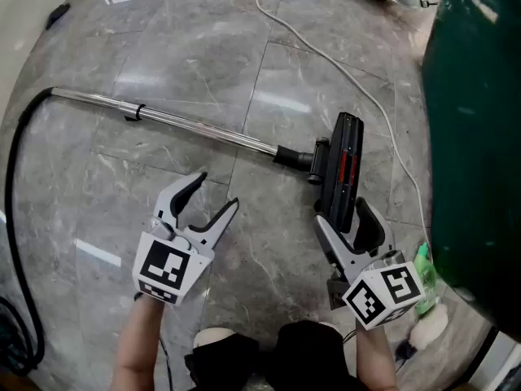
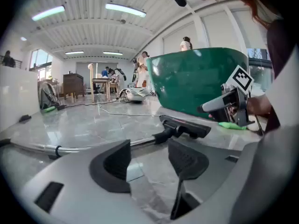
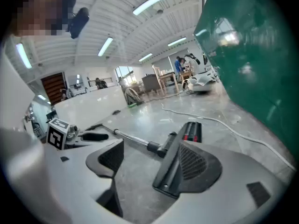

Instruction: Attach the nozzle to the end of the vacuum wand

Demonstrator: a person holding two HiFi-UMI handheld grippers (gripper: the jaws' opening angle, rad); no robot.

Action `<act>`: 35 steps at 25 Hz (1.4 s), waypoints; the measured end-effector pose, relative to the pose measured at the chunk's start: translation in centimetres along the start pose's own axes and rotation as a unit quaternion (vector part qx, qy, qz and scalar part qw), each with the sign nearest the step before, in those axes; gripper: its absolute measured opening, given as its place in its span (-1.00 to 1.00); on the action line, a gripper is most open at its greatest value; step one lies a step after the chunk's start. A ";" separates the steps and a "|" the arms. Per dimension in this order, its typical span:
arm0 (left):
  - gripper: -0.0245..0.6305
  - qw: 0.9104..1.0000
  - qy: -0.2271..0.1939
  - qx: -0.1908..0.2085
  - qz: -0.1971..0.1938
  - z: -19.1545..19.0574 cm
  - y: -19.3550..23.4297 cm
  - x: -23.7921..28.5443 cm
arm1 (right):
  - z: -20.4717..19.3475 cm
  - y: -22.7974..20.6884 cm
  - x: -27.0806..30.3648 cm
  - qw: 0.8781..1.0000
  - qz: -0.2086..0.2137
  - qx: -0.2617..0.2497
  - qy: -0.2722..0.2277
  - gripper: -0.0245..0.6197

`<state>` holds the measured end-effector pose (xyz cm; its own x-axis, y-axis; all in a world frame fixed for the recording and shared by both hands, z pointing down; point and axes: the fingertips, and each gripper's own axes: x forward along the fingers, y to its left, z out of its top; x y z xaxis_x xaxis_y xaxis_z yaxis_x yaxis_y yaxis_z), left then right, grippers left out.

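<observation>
The nozzle [image 1: 342, 168] lies flat on the floor [image 1: 269, 80], its neck joined to the end of the wand [image 1: 187, 125]. Its near end sits just under the tips of the right gripper [image 1: 340, 213], whose jaws stand wide apart and press on nothing; in the right gripper view the nozzle [image 3: 180, 155] shows between them, close by the right-hand pad and clear of the other. The left gripper [image 1: 217, 191] hangs on the near side of the wand, apart from it, its jaws also spread wide and empty.

The floor is grey marbled tile. A white cable [image 1: 358, 80] trails across it past the nozzle's far end, and a black hose [image 1: 10, 218] curves off the wand's far tip. A big green tub [image 1: 480, 120] stands at the right. The left gripper view shows a large hall with strip lights [image 2: 125, 9] and people [image 2: 142, 69] far off.

The nozzle's long axis runs near to far, crosswise to the wand, which slants away to the upper left.
</observation>
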<state>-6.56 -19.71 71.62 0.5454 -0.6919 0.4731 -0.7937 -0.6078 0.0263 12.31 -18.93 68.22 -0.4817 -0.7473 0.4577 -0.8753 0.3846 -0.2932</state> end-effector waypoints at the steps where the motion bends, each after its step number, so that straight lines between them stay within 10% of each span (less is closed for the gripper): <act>1: -0.24 1.000 -0.018 -0.016 0.003 0.4 -1.4 -0.2 | 0.4 0.8 -0.2 1.000 0.008 -0.004 -0.020 0.16; 3: -0.54 0.998 -0.045 -0.044 0.006 1.2 -3.9 -0.6 | 0.6 1.6 -0.5 0.999 0.004 -0.007 -0.051 -0.78; 4: -0.71 0.997 -0.056 -0.056 0.006 1.7 -4.9 -0.8 | 0.4 1.9 -0.7 0.998 0.005 -0.009 -0.057 -0.84; 12: -0.90 0.995 -0.083 -0.062 0.013 5.5 -4.4 -2.3 | -1.2 3.2 -0.8 0.998 0.038 -0.027 -0.050 -0.88; 16: -0.90 0.997 -0.068 -0.032 0.027 8.9 -2.6 -4.8 | 1.1 3.1 -0.8 0.998 0.026 0.045 -0.043 -0.88; 35: -0.90 0.996 -0.016 -0.092 0.006 34.4 -8.3 -22.8 | 26.6 17.0 -17.2 0.998 0.019 0.064 -0.002 -0.88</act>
<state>-3.14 -12.32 30.39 0.5420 -0.7121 0.4463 -0.8342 -0.5203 0.1830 6.84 -13.93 32.98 -0.5137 -0.7360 0.4410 -0.8439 0.3404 -0.4148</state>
